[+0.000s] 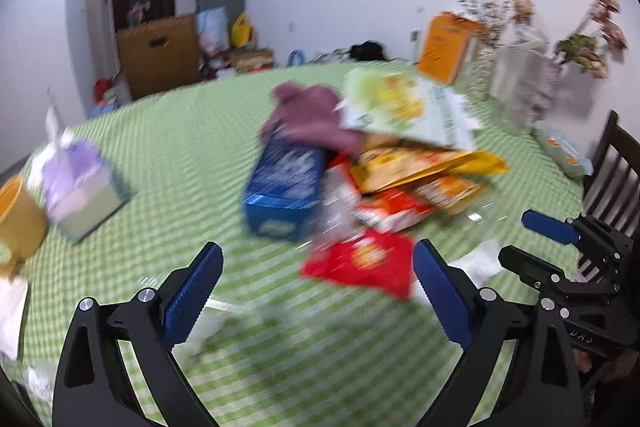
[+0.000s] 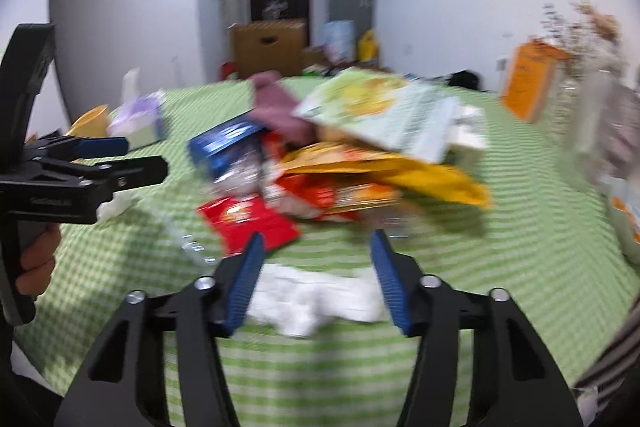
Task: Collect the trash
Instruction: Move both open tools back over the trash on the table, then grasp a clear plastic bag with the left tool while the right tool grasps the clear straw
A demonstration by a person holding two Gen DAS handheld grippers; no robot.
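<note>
Left gripper (image 1: 318, 291) jaws wide, empty | right gripper (image 2: 318, 279) jaws part-open, empty, white crumpled paper (image 2: 316, 297) between, untouched | wrapper pile (image 2: 344, 163) at 12 o'clock on table (image 2: 520, 227) | advice: lower, centre on paper, close fully.

One blue box (image 1: 282, 191), one red wrapper (image 1: 362, 261), one white tissue (image 2: 316, 297).

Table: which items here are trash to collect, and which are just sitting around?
Trash, likely:
red snack bag
yellow snack bag
crumpled white tissue
blue box

Lying about, likely:
tissue box
orange carton
dried flowers
yellow cup
</note>
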